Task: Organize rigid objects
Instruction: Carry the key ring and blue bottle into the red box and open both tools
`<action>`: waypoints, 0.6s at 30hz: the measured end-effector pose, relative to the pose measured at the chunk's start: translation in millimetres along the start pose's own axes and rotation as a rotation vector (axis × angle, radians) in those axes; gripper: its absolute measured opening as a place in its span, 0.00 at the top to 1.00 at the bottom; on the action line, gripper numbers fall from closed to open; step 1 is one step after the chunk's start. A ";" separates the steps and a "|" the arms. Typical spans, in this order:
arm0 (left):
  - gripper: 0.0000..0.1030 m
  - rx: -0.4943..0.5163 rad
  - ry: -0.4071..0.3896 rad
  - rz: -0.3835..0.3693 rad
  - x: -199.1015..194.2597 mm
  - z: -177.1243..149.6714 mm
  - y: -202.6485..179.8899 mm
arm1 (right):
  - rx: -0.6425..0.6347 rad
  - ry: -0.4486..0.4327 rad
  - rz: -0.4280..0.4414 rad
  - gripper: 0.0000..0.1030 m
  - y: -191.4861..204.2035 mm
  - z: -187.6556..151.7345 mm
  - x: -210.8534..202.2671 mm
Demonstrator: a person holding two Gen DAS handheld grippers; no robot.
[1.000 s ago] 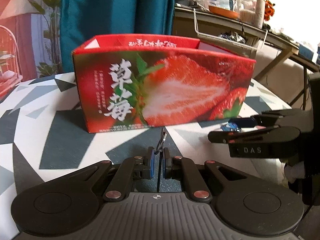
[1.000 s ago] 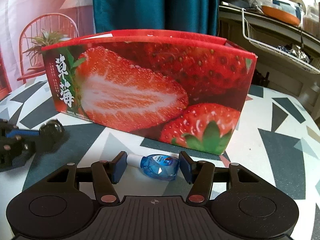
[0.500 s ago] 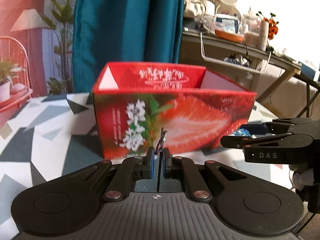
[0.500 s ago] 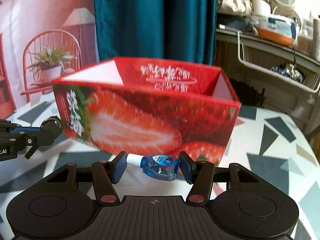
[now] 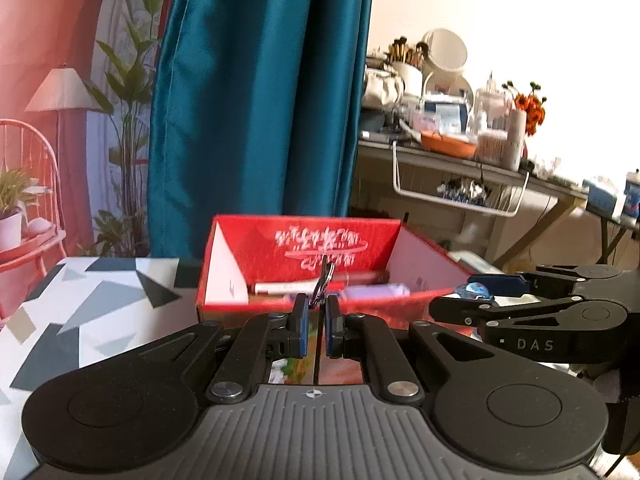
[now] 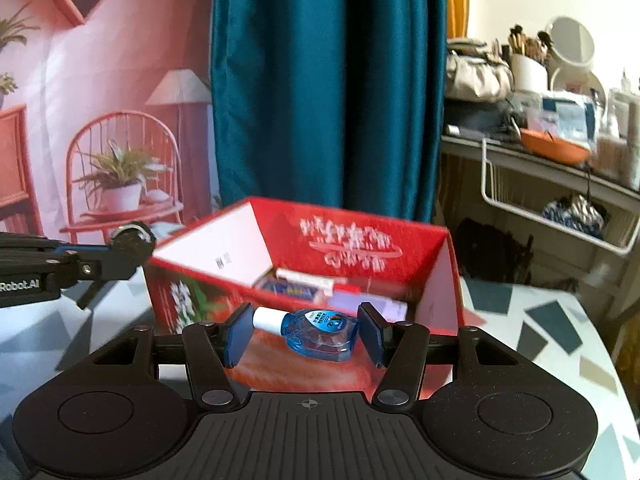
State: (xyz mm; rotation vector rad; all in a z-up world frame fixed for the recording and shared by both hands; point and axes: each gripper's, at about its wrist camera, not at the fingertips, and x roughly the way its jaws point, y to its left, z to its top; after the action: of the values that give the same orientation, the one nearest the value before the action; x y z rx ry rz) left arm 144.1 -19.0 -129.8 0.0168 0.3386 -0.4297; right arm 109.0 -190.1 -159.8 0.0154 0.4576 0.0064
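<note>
A red strawberry-print box [image 5: 304, 248] stands open on the patterned table, with several items lying inside; it also shows in the right wrist view [image 6: 344, 248]. My left gripper [image 5: 316, 322] is shut on a thin metal key ring [image 5: 322, 284] and holds it above the box's near edge. My right gripper [image 6: 304, 332] is shut on a small blue eye-drop bottle [image 6: 320, 334] with a white cap, held sideways above the box's near wall. The right gripper [image 5: 472, 300] also shows in the left wrist view, at the box's right end.
The table [image 5: 92, 312] has a white cloth with grey triangles. A teal curtain [image 5: 256, 100] hangs behind the box. A cluttered shelf with a wire basket [image 5: 460, 192] stands at the back right. The left gripper's finger [image 6: 80, 264] reaches in from the left.
Both grippers have risen from table level to above the box rim, carrying the key ring and the bottle. The box's inside has come into sight.
</note>
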 end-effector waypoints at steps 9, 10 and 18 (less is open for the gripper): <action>0.91 -0.002 -0.054 -0.020 24.2 46.6 4.2 | -0.034 -0.038 0.018 0.49 -15.4 45.6 22.9; 0.92 0.002 -0.053 -0.022 30.1 51.1 4.3 | -0.043 -0.034 0.016 0.49 -17.6 48.6 29.0; 0.91 -0.052 0.057 -0.034 91.8 64.4 16.1 | -0.028 0.042 0.018 0.49 -37.4 59.4 87.0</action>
State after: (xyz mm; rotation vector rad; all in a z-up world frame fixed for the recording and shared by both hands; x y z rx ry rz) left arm 249.6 -47.2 -99.8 -0.0277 0.4065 -0.4542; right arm 213.4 -227.5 -145.6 -0.0084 0.4998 0.0306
